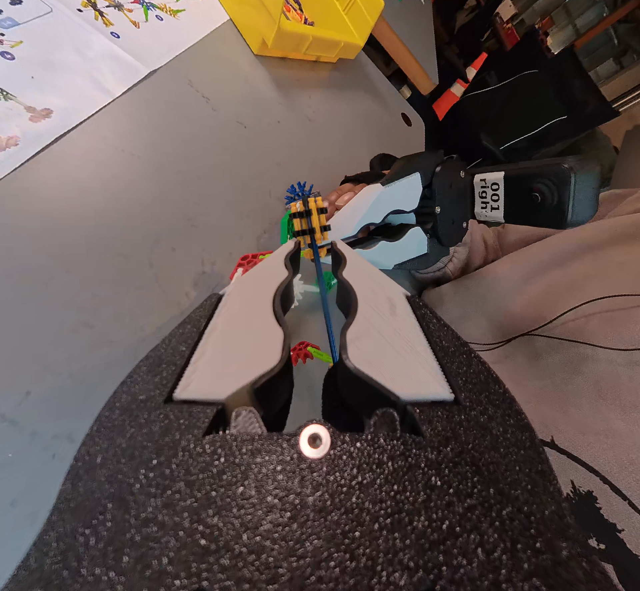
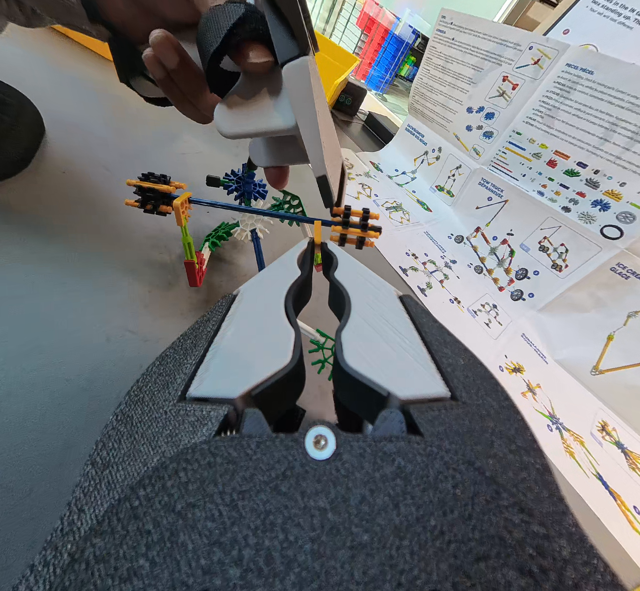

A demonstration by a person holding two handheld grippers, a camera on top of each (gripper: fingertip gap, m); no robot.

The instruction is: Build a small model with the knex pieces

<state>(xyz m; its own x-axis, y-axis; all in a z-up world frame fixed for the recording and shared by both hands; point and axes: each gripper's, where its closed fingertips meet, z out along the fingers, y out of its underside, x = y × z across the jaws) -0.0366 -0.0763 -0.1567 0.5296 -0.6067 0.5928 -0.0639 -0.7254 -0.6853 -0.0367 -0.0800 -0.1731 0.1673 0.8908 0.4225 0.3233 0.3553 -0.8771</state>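
- A grey table (image 1: 156, 193) in a storage hall, with shelving and stacked crates behind it. A yellow bin (image 1: 311, 2) stands at one table edge, and a printed instruction sheet (image 2: 485, 228) is spread flat beside it.
- A rod-and-connector toy model stands near the table edge on the person's side. It has a white hub (image 2: 252, 222), a blue hub (image 2: 246, 186), green fan pieces and a red foot (image 2: 195, 271) that rests on the table.
- A long blue rod (image 2: 249, 210) runs across the top of the model. It carries one yellow-and-black bundle (image 2: 355, 226) at the near end and a second bundle (image 2: 154, 193) at the far end.
- The right gripper (image 2: 317, 245) has its tips drawn nearly together on an orange connector (image 2: 317, 233). That connector hangs from the rod just inside the near bundle.
- The left gripper (image 1: 314, 247) is held in a hand (image 2: 156, 2) and comes down from above. Its fingers stand apart on either side of the near bundle's end, and the rod runs back between them. I cannot tell whether they actually bite.
- Judgement: the rod is thin and the joints look push-fit. Holds this close to each other call for light, even pressure kept in line with the rod, with no twisting, and the red foot left planted on the table.
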